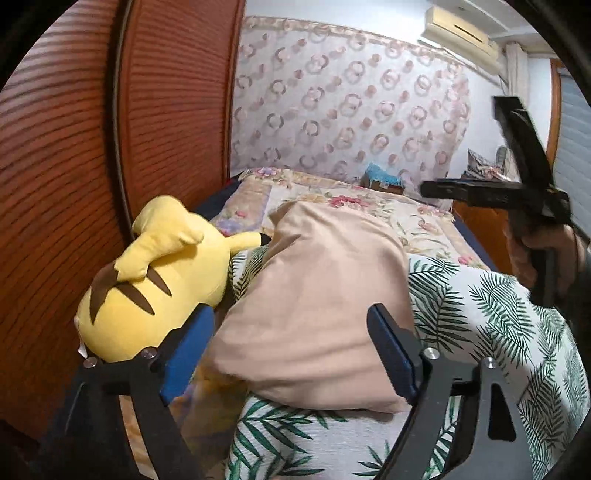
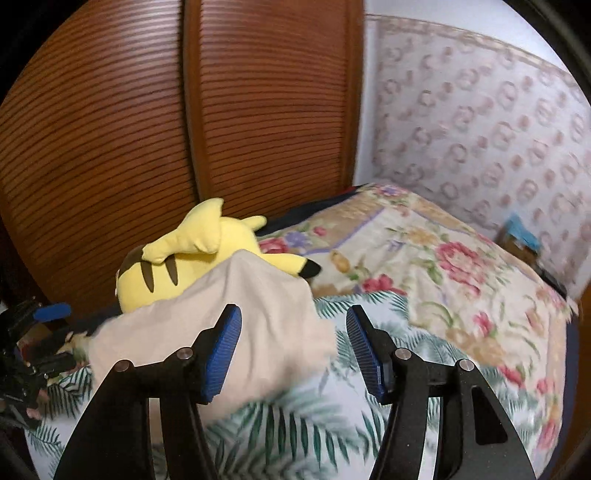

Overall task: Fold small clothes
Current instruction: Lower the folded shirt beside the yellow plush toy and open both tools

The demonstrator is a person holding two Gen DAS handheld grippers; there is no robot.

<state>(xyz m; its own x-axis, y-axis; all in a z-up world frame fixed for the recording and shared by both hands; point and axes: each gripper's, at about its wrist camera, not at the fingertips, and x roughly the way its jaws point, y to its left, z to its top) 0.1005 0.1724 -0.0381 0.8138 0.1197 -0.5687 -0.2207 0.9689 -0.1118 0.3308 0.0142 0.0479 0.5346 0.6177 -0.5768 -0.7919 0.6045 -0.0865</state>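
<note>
**No readable text**

Neither view shows a word, label, brand, number or sign that can be read. The small box (image 1: pixel 384 181) at the far end of the bed (image 1: pixel 424 225) is too blurred for any print on it to be made out. The air conditioner (image 1: pixel 461 33) high on the far wall shows no legible marking.

One beige garment (image 1: pixel 317 295) is lying on one palm-leaf sheet (image 1: pixel 480 314), and one yellow plush toy (image 1: pixel 155 280) is resting beside it. Two grippers are showing: the left gripper (image 1: pixel 291 354) and the right gripper (image 2: pixel 293 350). One floral bedspread (image 2: pixel 443 266) is lying beyond, under one air conditioner (image 1: pixel 461 31).
</note>
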